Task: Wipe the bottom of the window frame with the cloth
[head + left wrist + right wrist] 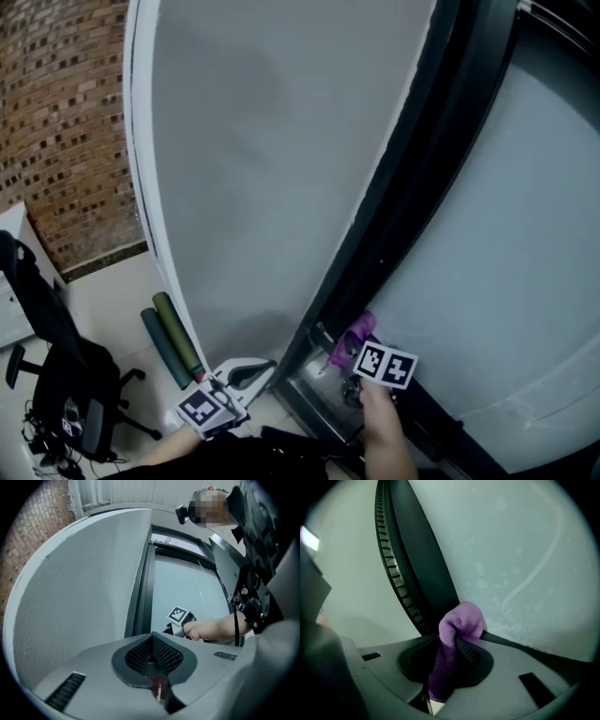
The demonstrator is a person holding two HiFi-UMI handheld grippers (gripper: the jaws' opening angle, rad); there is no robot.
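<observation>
A purple cloth (458, 623) is bunched between the jaws of my right gripper (457, 644), which is shut on it. The cloth's tip (352, 336) rests against the dark window frame (394, 225) low down, where the frame meets the frosted glass (520, 550). In the head view the right gripper (361, 352) shows its marker cube just below the cloth. My left gripper (251, 373) hangs off to the left by the grey wall (253, 159), apart from the frame. Its jaws (152, 641) are shut with nothing between them.
A black office chair (56, 375) stands on the floor at lower left, with cables beside it. Two rolled mats (173, 342) lean at the wall's foot. A brick wall (66, 122) runs behind. The person's forearm (213, 629) crosses the left gripper view.
</observation>
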